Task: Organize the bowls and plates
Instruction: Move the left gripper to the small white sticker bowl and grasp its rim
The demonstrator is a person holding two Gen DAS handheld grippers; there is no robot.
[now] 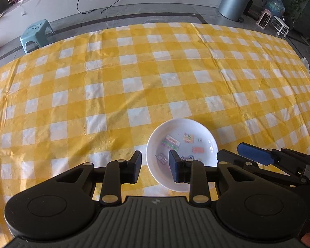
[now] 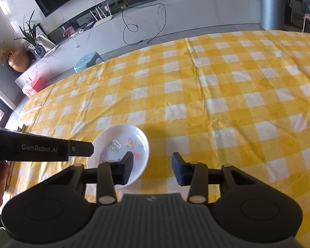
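A white plate (image 1: pixel 188 130) with small colourful pictures printed on it lies on the yellow-and-white checked tablecloth (image 1: pixel 134 72) near the table's front edge. It also shows in the right wrist view (image 2: pixel 122 133). My left gripper (image 1: pixel 155 166) is open, with the plate's left rim between its two fingers. My right gripper (image 2: pixel 153 166) is open, with the plate's right rim between its fingers. The right gripper's blue-padded finger (image 1: pixel 255 154) shows beside the plate in the left wrist view. The left gripper's body (image 2: pixel 41 149) shows at the plate's left in the right wrist view.
The checked cloth (image 2: pixel 217 82) covers the whole table. Beyond the far edge stand a light-blue stool (image 1: pixel 37 34), a grey bin (image 1: pixel 234 0) and a low white counter with a black cable (image 2: pixel 142 26). A small white side table (image 1: pixel 281 25) stands at the far right.
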